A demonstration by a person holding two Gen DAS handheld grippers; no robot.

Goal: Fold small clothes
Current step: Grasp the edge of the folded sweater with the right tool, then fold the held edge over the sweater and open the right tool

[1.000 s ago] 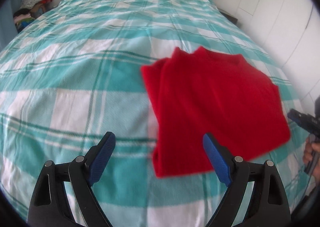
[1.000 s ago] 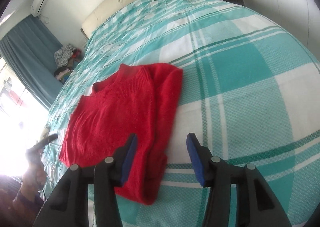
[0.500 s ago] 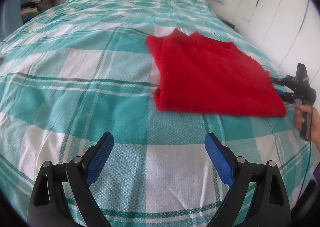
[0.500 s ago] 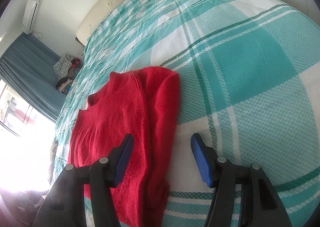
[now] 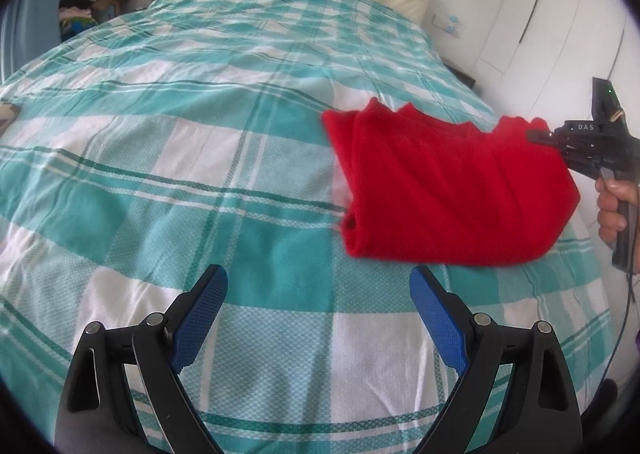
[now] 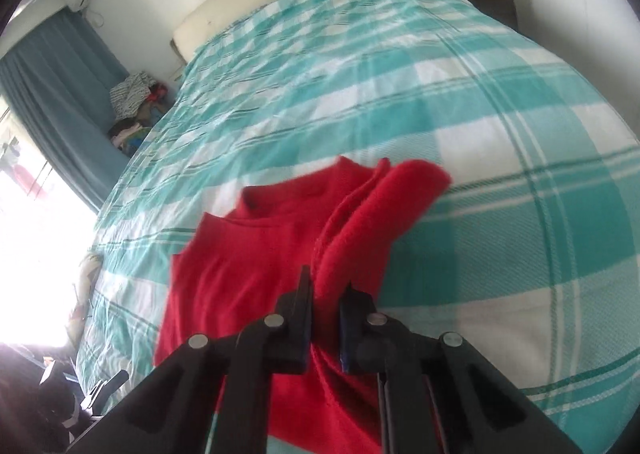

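Left gripper [image 5: 318, 306] hangs with its blue pads wide apart over bare bedspread [image 5: 168, 158], nothing between them, well to the near-left of the red sweater [image 5: 448, 190]. Moving right, that sweater lies on the right half of the bed with its left side already folded in, neckline at the far edge. Further right, the right gripper [image 6: 326, 294] is closing on the sweater's right-hand fold, red knit pinched between the pads and that edge looking raised off the bedspread. So one side looks folded and the second fold seems under way; a final fold across likely remains. Hard to read: the raised cloth is blurred, the near hem is cut off behind the gripper, and how much fabric the pads hold is hidden
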